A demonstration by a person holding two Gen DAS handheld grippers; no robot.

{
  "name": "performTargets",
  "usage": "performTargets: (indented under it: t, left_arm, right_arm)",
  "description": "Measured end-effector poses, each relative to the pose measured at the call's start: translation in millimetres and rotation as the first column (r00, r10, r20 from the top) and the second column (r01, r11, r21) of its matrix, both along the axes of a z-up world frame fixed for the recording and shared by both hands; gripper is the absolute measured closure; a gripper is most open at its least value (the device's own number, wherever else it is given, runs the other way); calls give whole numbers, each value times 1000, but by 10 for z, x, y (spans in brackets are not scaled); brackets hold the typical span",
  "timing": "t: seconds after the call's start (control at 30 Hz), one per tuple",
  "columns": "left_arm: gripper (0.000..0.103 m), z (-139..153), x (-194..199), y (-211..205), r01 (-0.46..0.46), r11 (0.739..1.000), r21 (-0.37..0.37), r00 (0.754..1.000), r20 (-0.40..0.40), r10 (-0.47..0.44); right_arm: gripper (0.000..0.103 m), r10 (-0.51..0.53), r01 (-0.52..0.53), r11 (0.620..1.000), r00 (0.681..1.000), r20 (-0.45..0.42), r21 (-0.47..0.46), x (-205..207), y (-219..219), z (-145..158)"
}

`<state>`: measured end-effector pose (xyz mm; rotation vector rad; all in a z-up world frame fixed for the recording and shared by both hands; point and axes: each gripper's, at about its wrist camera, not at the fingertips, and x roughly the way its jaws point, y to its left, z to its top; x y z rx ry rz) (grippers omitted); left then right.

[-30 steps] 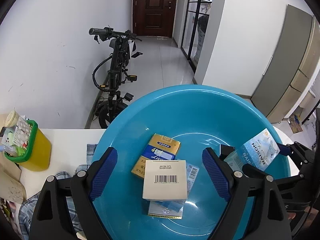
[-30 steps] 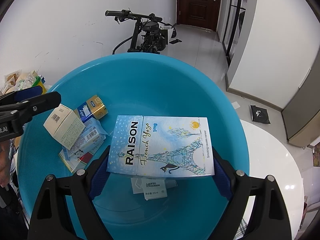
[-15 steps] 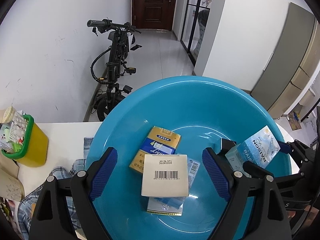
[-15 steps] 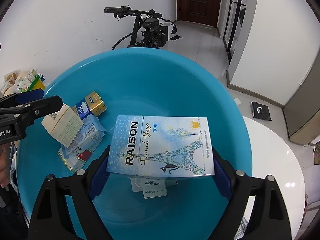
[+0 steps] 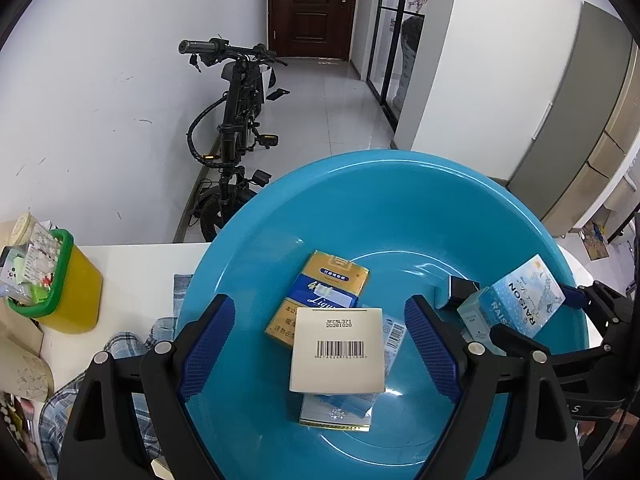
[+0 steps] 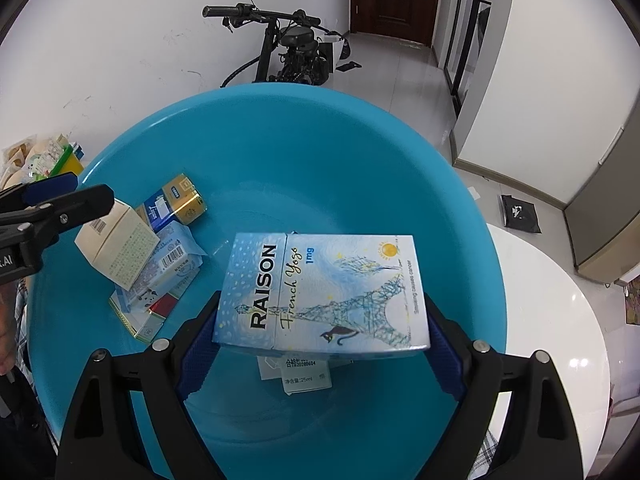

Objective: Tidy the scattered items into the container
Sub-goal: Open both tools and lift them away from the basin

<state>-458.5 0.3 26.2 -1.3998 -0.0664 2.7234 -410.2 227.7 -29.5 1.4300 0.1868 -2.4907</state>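
A big blue basin (image 5: pixel 360 200) (image 6: pixel 280 140) stands on a white table. In it lie a cream box with a barcode (image 5: pixel 337 350) (image 6: pixel 116 252), a gold and blue pack (image 5: pixel 320 292) (image 6: pixel 176 204), a pale blue packet (image 6: pixel 172 264) and a small white box (image 6: pixel 306 374). My left gripper (image 5: pixel 320 344) is open and empty over the cream box. My right gripper (image 6: pixel 320 340) is shut on a light blue RAISON box (image 6: pixel 320 292) (image 5: pixel 520 304), held above the basin's floor.
A yellow bin with a green rim (image 5: pixel 56 280), full of small items, stands at the table's left. A checked cloth (image 5: pixel 120 344) lies under the basin's left side. A black e-bike (image 5: pixel 236 128) leans on the wall behind. The white tabletop (image 6: pixel 552 300) extends right.
Both grippers have risen slightly, so the basin sits lower in both views. The right gripper keeps hold of the RAISON box. The left stays open.
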Motion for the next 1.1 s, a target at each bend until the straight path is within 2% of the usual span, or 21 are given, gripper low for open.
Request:
performTargets:
  t: [0.17,0.23,0.33,0.5,0.63,0.8,0.87,0.93,1.1]
  left_arm:
    - [14,7,2,-5,1,1000,-4,1000,-1,-1]
    - [14,5,1,1,5,1000,-7,1000,0,-5]
    - [14,8,4,11,11,1000,-15,1000,-3,-11]
    - [14,37,16,6,12,1000,-9,1000,-19,-12]
    - [14,80,28,-13,1,1000,12,999,-37,-1]
    - [14,185,88,-3,-21,1000,-19,994,-104,19]
    - [14,253,129,-18,-27,1000,-4,989,-143,26]
    - [14,305,166,-22,-23,1000,5,983,-181,23]
    - [14,466,314,2,-26,1000,-17,942,-336,19]
  right_arm:
    - [14,-6,5,1000,1000,18,12,-4,7,-24]
    - [8,-9,9,1000,1000,24,18,-3,8,-27]
    - [7,-15,14,1000,1000,18,21,16,3,-9]
    - [5,-35,37,999,999,-35,34,40,6,83]
    - [4,-64,63,998,995,-82,-14,60,77,211]
    - [4,-103,95,994,984,-143,-61,80,134,373]
    - [3,-124,110,991,973,-195,-78,105,156,467]
    - [1,-140,118,989,948,-284,-93,172,174,580]
    - [1,-146,100,988,851,-504,-119,392,180,855]
